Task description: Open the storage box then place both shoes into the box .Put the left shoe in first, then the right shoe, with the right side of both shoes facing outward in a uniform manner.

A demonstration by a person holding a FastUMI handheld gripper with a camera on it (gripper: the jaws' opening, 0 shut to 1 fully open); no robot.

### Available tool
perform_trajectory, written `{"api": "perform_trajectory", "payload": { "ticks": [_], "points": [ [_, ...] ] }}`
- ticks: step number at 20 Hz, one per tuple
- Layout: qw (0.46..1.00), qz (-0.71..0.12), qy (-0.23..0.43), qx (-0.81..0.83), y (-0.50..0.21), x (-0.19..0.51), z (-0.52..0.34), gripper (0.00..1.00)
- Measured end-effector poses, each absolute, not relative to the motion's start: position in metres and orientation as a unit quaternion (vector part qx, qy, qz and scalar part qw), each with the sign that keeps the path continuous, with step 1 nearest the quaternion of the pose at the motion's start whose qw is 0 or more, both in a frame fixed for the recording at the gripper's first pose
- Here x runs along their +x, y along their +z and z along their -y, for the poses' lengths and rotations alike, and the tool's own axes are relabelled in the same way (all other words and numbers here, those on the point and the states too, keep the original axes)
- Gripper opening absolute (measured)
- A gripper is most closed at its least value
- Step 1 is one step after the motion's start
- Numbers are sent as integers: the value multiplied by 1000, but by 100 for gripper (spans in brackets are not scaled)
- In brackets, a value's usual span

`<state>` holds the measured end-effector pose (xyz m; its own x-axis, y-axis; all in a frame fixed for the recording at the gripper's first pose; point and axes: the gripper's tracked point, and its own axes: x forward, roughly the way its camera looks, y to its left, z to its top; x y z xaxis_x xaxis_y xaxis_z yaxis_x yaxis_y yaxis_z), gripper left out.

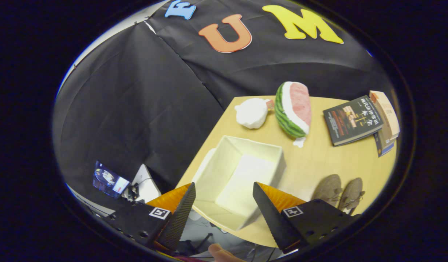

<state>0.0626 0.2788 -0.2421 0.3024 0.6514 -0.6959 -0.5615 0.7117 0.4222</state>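
Observation:
A white storage box [242, 160] stands open on the wooden table [318, 160], its inside bare, just ahead of and partly between my fingers. Two brown lace-up shoes [338, 191] lie side by side on the table to the right of the box, past my right finger [267, 207]. My gripper [224, 193] hovers above the table's near edge, open, with nothing between its fingers.
A plush watermelon slice [293, 109] and a white soft lump [251, 112] lie beyond the box. A stack of books [358, 120] sits at the table's far right. Left of the table, a small screen device [109, 180] stands low.

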Motion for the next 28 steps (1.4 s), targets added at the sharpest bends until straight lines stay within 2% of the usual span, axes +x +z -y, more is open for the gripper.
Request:
{"api": "perform_trajectory", "payload": {
  "ticks": [4,9,17,18,25,27,28],
  "points": [
    [822,-450,349,18,-272,61,-198,96],
    [826,-488,283,28,-335,64,-112,96],
    [801,-557,217,20,-427,69,-62,93],
    [801,-562,205,17,-434,73,-59,82],
    [785,-600,155,-10,-474,88,-58,38],
    [776,-611,156,-8,-479,88,-62,37],
    [771,-618,153,0,-480,86,-65,30]
  ]
}}
